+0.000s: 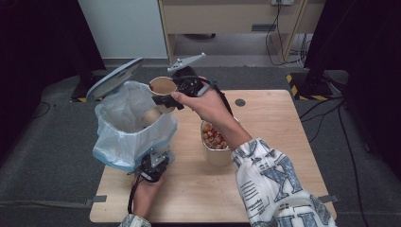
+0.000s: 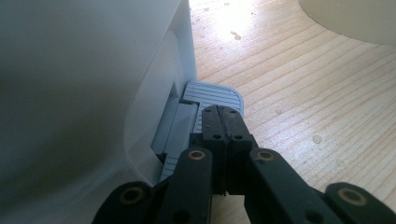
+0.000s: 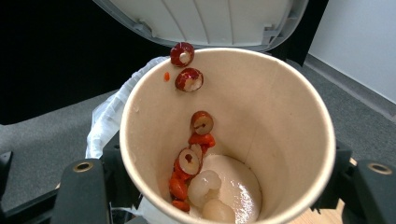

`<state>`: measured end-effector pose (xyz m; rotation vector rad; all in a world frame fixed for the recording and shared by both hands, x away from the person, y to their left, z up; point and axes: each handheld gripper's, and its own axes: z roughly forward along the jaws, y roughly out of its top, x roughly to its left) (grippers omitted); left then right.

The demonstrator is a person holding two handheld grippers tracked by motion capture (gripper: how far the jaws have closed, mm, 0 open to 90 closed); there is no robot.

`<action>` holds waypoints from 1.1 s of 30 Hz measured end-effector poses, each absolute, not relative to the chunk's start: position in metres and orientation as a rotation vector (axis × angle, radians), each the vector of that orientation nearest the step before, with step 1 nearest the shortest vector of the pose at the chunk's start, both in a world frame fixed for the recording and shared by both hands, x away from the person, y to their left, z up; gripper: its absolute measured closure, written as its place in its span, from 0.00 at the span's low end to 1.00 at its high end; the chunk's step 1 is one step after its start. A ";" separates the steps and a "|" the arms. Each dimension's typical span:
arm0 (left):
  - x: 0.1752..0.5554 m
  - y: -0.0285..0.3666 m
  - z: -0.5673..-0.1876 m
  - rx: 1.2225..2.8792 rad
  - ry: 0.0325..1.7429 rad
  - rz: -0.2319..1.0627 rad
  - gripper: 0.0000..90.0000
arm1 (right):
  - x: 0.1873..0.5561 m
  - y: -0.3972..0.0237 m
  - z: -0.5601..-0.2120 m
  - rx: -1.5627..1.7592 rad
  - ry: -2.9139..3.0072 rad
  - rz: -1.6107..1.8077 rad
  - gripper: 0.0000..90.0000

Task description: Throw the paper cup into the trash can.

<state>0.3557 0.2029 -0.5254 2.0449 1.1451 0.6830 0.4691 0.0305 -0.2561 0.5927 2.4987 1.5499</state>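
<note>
1. I read no brand, label or writing on any thing here; the sleeve (image 1: 279, 184) of the person carries a large blue pattern, but I cannot read it as words.
2. I count two paper cups. One paper cup (image 3: 229, 135) is between the jaws of my right gripper (image 1: 166, 94), tilted over the mouth of the bin (image 1: 135, 125). The second cup (image 1: 152, 115) lies inside the bin bag (image 1: 118, 142).
3. In the right gripper view the held cup has red fruit slices (image 3: 191, 161) and pale round pieces (image 3: 205, 184) sticking to its inner wall and bottom; two red slices (image 3: 187, 67) are at the rim, in front of the open lid (image 3: 210, 21).
4. I count one metal bowl (image 1: 213, 149) with the same kind of food, standing on the table (image 1: 274, 123) just beside the bin and partly hidden by the right forearm.
5. My left gripper (image 2: 223, 122) has its jaws pressed together with nothing between them; its tip rests on the grey pedal (image 2: 215, 93) at the foot of the bin, and the lid stands raised.
6. Around the table I see grey carpet, black cables on the floor and a wooden cabinet (image 1: 227, 19) behind.
</note>
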 end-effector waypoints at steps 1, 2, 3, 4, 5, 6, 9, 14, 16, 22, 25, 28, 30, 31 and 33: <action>0.356 0.203 -0.525 2.045 1.145 0.683 0.99 | 0.469 0.033 -0.257 0.588 2.499 1.544 0.33; 0.356 0.203 -0.525 2.045 1.145 0.683 0.99 | 0.469 0.036 -0.257 0.587 2.501 1.544 0.33; 0.356 0.203 -0.525 2.044 1.146 0.683 0.99 | 0.469 0.037 -0.257 0.589 2.502 1.547 0.33; 0.356 0.203 -0.525 2.044 1.146 0.683 0.99 | 0.469 0.041 -0.258 0.591 2.500 1.552 0.33; 0.356 0.203 -0.525 2.044 1.146 0.684 0.99 | 0.469 0.043 -0.259 0.591 2.501 1.552 0.33; 0.356 0.203 -0.525 2.044 1.146 0.683 0.99 | 0.469 0.046 -0.260 0.589 2.505 1.553 0.33; 0.356 0.203 -0.525 2.044 1.146 0.684 0.99 | 0.469 0.054 -0.262 0.580 2.513 1.550 0.33; 0.356 0.203 -0.525 2.044 1.145 0.683 0.99 | 0.470 0.069 -0.267 0.570 2.525 1.543 0.32; 0.356 0.203 -0.525 2.044 1.145 0.683 0.99 | 0.470 0.073 -0.270 0.567 2.529 1.540 0.31; 0.356 0.203 -0.525 2.044 1.144 0.682 0.98 | 0.467 0.083 -0.276 0.538 2.523 1.548 0.13; 0.356 0.203 -0.525 2.043 1.145 0.682 0.98 | 0.467 0.079 -0.275 0.527 2.509 1.537 0.13; 0.356 0.203 -0.525 2.043 1.145 0.681 0.98 | 0.467 0.072 -0.274 0.535 2.503 1.540 0.13; 0.356 0.203 -0.525 2.043 1.145 0.680 0.98 | 0.468 0.068 -0.274 0.537 2.499 1.533 0.13; 0.356 0.203 -0.525 2.043 1.145 0.680 0.98 | 0.468 0.066 -0.275 0.539 2.498 1.533 0.13; 0.356 0.203 -0.525 2.042 1.145 0.680 0.98 | 0.468 0.063 -0.275 0.544 2.496 1.536 0.13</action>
